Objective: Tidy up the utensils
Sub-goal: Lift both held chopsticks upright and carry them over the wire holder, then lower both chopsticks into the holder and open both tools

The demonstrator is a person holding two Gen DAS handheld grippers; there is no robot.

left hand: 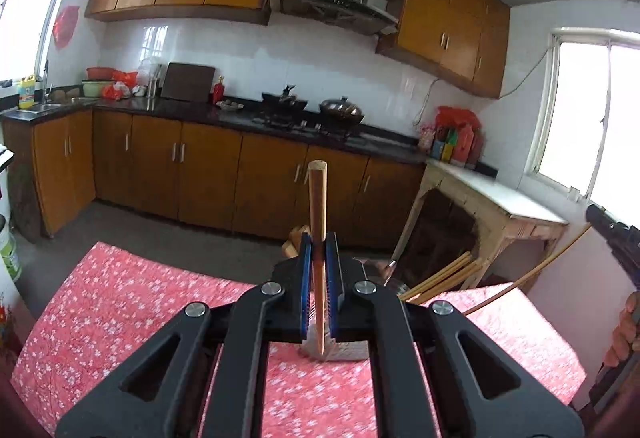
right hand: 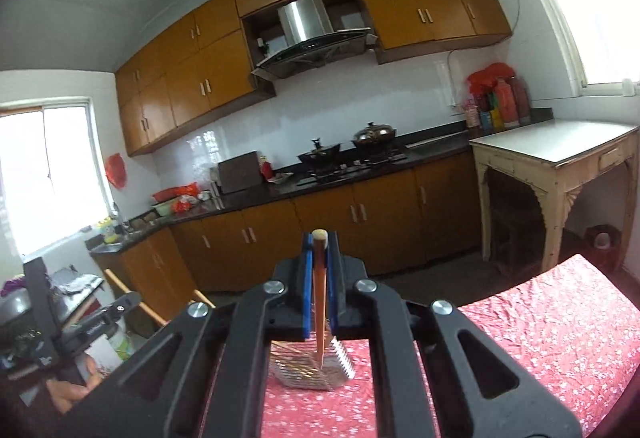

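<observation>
Left wrist view: left gripper [left hand: 318, 250], blue pads pressed together on a wooden handle [left hand: 318, 198] that stands upright between them; its lower end carries a flat metal blade [left hand: 344, 350], a spatula by the look of it, blurred, hanging over the desk [left hand: 120, 298] with its red flowered cloth. Just beyond, a metal holder [left hand: 394, 284] with wooden sticks [left hand: 444, 278] leaning out of it; the other gripper and a hand [left hand: 624, 334] at the right edge.

Right wrist view: right gripper [right hand: 319, 258], jaws likewise pinched on a wooden handle [right hand: 320, 278], upright; below it a slotted metal head [right hand: 316, 366], a turner, clear of the cloth as far as can be told. Kitchen counter, stove and pans well beyond.

Step in hand, as judged: both utensils picked up and carried, one per gripper. Next move calls for bringing each over the holder and lowering it in without knocking the sticks, then loosening the grip.
</observation>
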